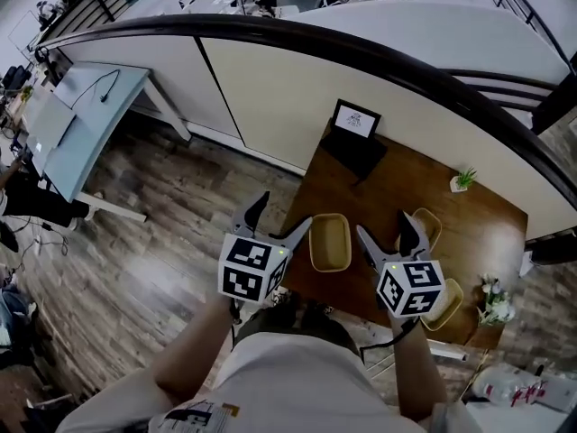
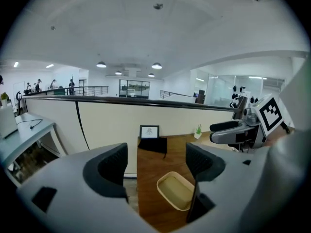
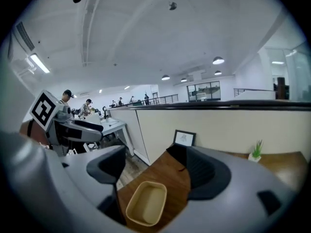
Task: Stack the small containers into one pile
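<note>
Though the right gripper (image 1: 383, 224) half hides two containers (image 1: 431, 225), a third tub (image 1: 330, 242) lies centre frame between it and the left gripper (image 1: 281, 213), both open and empty.

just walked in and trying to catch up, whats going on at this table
A person holds a left gripper and a right gripper above a wooden table. Both have their jaws apart with nothing between them. Three small yellow containers lie apart on the table: one between the grippers, one just beyond the right gripper, one partly hidden under it. Nothing is stacked yet.
</note>
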A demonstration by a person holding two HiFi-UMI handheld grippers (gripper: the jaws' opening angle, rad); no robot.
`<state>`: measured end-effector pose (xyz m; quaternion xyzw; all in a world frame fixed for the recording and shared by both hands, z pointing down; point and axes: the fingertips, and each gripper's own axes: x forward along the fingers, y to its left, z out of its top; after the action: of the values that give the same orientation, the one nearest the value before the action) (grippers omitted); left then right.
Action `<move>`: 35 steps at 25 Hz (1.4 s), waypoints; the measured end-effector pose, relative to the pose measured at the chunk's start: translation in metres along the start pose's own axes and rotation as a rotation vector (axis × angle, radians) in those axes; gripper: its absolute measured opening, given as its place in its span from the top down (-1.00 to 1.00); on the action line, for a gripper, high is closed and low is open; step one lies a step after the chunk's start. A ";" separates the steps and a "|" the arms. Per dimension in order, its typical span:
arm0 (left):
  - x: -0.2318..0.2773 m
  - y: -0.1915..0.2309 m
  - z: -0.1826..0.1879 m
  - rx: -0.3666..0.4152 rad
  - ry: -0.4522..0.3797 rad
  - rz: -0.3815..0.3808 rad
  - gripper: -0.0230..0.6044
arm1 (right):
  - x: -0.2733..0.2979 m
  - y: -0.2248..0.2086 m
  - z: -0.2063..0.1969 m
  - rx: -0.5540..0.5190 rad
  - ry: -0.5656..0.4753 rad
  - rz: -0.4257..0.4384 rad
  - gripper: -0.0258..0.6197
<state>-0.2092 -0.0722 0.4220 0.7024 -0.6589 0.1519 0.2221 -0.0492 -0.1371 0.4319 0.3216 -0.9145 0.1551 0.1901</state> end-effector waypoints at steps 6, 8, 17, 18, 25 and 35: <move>0.042 -0.009 -0.057 -0.039 0.133 -0.057 -0.27 | 0.038 -0.005 -0.069 0.051 0.143 -0.001 -0.30; 0.056 -0.010 -0.076 -0.063 0.175 -0.069 -0.27 | 0.049 -0.008 -0.094 0.060 0.195 -0.004 -0.27; 0.110 -0.019 -0.178 -0.134 0.393 -0.096 -0.26 | 0.089 -0.020 -0.194 0.181 0.392 -0.021 -0.08; 0.114 -0.021 -0.188 -0.144 0.414 -0.100 -0.26 | 0.091 -0.021 -0.201 0.181 0.406 -0.023 -0.06; 0.130 -0.024 -0.245 -0.296 0.537 -0.084 0.09 | 0.104 -0.020 -0.238 0.199 0.486 -0.012 0.16; 0.131 -0.034 -0.242 -0.326 0.532 -0.147 0.73 | 0.098 -0.017 -0.239 0.232 0.481 -0.026 0.81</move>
<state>-0.1448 -0.0590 0.6914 0.6391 -0.5407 0.2064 0.5066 -0.0492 -0.1046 0.6887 0.3067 -0.8151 0.3283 0.3657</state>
